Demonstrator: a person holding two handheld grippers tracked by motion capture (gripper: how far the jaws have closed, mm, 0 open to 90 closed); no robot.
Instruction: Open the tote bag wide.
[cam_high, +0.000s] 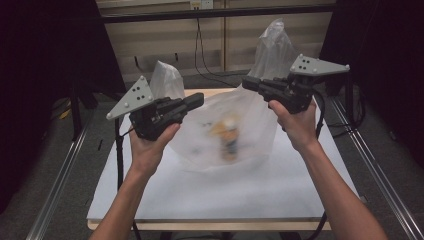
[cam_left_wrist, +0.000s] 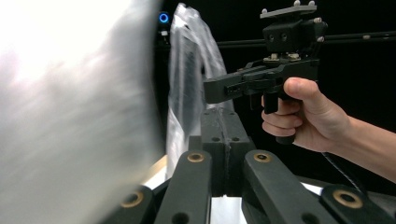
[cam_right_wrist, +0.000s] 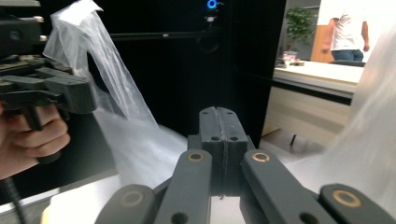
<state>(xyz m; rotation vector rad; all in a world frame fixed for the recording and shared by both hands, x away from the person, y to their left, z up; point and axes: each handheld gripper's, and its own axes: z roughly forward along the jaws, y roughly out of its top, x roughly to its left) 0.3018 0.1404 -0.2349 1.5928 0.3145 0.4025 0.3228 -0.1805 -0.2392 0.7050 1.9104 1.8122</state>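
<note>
Translucent white plastic forms a bag (cam_high: 235, 125) that hangs spread between the two grippers above the white table (cam_high: 225, 195). In the high view the left gripper (cam_high: 199, 100) is raised at the bag's left side, just beside an upstanding corner of film, and the right gripper (cam_high: 247, 82) is raised at the bag's right side, below a taller peak of film. Whether either tip actually pinches the film cannot be told from there, since the tips overlap the plastic.

Inside the bag a small orange and dark object (cam_high: 229, 137) shows through the film, blurred, low in the bag over the middle of the table.

In the left gripper view its own jaws stand pressed together with no gap, and no film is visible between them; blurred white plastic lies close on the left, and the other gripper (cam_left_wrist: 210, 91) meets a tall strip of bag. In the right gripper view its jaws are likewise pressed together, with plastic close on the right. A person (cam_right_wrist: 348, 30) stands in a lit room far behind.
</note>
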